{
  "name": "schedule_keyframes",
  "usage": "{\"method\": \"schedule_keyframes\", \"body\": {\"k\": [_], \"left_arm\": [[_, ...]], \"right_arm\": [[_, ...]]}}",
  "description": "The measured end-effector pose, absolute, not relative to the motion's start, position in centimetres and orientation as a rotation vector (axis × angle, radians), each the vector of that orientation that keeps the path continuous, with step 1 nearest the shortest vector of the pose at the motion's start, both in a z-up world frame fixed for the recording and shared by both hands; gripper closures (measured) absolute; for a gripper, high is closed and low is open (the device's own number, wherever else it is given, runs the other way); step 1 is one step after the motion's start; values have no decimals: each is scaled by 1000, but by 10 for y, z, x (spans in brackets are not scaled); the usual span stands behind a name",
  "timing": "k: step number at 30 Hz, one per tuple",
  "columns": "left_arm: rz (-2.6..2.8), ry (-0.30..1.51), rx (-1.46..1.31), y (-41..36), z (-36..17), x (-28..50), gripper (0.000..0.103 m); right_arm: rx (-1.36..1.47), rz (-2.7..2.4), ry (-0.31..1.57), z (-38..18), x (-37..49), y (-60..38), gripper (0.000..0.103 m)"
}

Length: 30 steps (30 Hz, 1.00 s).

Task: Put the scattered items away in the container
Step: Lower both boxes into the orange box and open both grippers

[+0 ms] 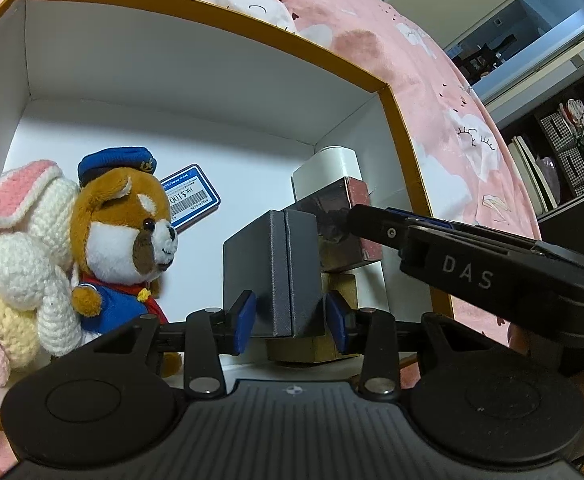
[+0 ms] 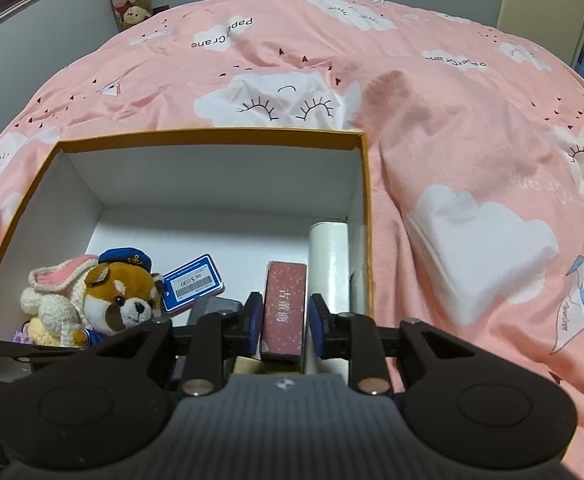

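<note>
Grey box [image 1: 271, 276] between parted left fingers [image 1: 247, 316]; maroon box [image 2: 283, 308] between right fingers [image 2: 253, 320], contact unclear

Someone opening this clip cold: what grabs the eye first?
Probably the brown plush bear in a blue sailor cap, sitting beside a cream crocheted bunny at the left of the white-lined, orange-rimmed cardboard box on the pink cloud-print bedspread. At the box's right, the left gripper straddles a dark grey box, and the right gripper straddles a glittery maroon box.
</note>
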<state>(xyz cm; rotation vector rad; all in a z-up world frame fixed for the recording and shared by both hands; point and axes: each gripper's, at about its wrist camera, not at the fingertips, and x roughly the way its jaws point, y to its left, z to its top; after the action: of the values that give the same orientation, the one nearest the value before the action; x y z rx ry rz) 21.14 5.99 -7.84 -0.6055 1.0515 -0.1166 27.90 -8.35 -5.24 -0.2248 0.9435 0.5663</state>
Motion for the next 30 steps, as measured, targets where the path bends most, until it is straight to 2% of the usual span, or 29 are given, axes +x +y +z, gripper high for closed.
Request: {"method": "schedule_keyframes", "body": {"k": [10,18,30], "left_arm": [[-84,1015,-538,57,-67,206,47],[-76,943,-420,50,-41,192,46],[-90,754,-250,47,17,115,46]], "right_arm": [[-198,585,915,-46,273,-99,64],[-184,628,850,-31,255,-108,63],[-61,719,646,3,186,-159,54]]}}
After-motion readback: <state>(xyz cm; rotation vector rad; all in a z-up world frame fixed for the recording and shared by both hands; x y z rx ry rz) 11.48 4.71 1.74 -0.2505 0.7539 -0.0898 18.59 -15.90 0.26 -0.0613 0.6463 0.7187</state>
